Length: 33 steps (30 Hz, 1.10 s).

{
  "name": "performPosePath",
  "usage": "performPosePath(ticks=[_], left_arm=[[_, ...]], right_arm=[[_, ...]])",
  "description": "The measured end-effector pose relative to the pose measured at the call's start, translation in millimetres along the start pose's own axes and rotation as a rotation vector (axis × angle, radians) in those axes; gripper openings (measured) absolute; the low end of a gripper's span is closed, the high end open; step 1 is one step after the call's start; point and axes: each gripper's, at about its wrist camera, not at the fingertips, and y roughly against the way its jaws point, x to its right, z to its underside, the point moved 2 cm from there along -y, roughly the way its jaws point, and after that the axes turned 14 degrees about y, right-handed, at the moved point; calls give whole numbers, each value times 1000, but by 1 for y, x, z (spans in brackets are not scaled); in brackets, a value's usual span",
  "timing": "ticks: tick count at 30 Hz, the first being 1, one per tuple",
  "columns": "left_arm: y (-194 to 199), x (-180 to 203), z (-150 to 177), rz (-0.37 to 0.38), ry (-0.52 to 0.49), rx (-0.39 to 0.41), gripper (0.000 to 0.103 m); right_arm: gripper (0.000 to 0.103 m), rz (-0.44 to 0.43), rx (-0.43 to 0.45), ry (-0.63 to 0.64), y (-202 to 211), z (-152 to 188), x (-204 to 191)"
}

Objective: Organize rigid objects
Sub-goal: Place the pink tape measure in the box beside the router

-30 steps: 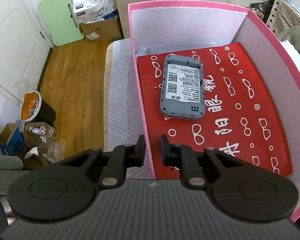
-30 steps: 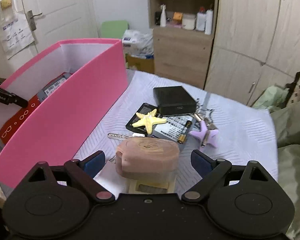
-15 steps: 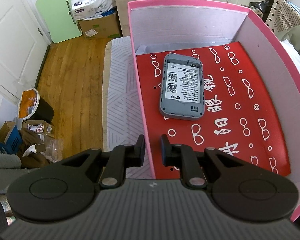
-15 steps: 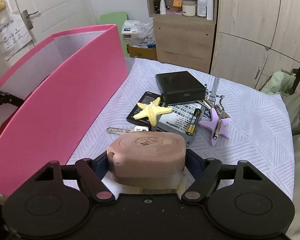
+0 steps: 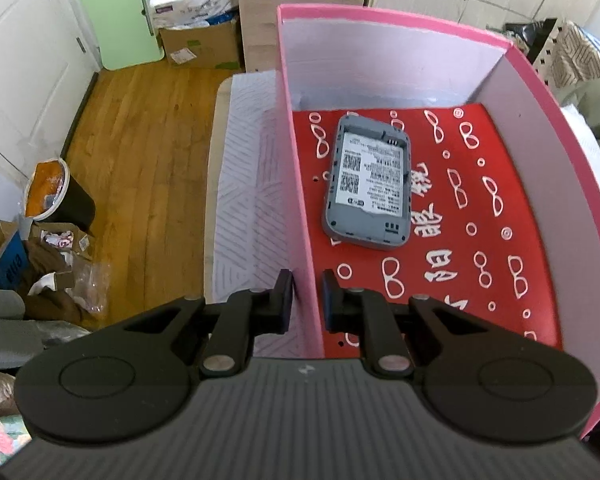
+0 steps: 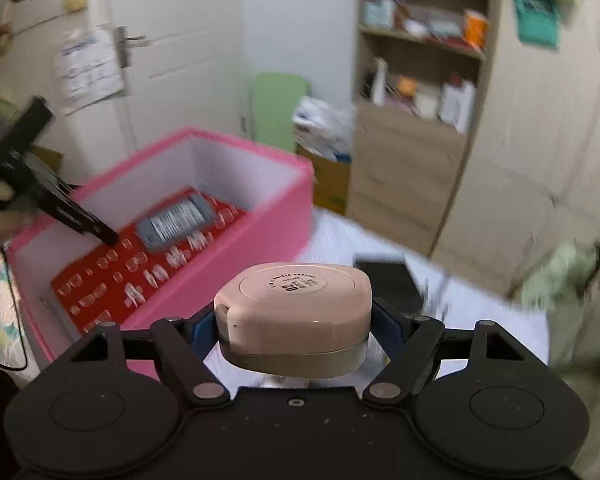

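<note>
Chinese characters on red liner, QR codes on grey device

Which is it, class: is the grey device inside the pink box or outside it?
Inside. The grey device lies flat, label side up, on the red patterned liner, enclosed by the walls of the pink box.

Blurred shelf items, unreadable door notice

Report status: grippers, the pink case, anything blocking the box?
Left gripper clamped on pink box wall. Right gripper holds pink case, lifted. Box holds grey device; room beside it.
</note>
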Motion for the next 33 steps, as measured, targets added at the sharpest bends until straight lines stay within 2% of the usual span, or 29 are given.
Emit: performPosePath(ticks=[5, 9, 11, 14, 19, 22, 24, 26, 29, 33], left_arm=[[2, -4, -4, 20, 25, -22, 13], [4, -9, -9, 27, 57, -39, 11], [4, -6, -7, 17, 48, -28, 10], [4, -6, -7, 11, 60, -23, 10], [7, -4, -6, 2, 55, -13, 10], [7, -4, -5, 4, 54, -11, 10], [8, -5, -6, 8, 52, -12, 10], [8, -4, -6, 11, 50, -11, 10], [8, -4, -6, 11, 52, -14, 10], [7, -5, -7, 14, 47, -16, 10]], right_arm=[[81, -95, 111, 143, 4, -51, -6], [81, -223, 82, 273, -31, -78, -29], [81, -281, 36, 342, -56, -86, -40], [81, -322, -70, 406, -98, -96, -51], [81, -317, -265, 481, -161, -100, -67], [81, -331, -354, 477, -187, -97, -73], [81, -341, -376, 457, -196, -99, -74], [81, -368, -371, 389, -203, -105, -71], [81, -451, -336, 262, -208, -113, -63], [81, -400, -337, 311, -212, -105, -65]])
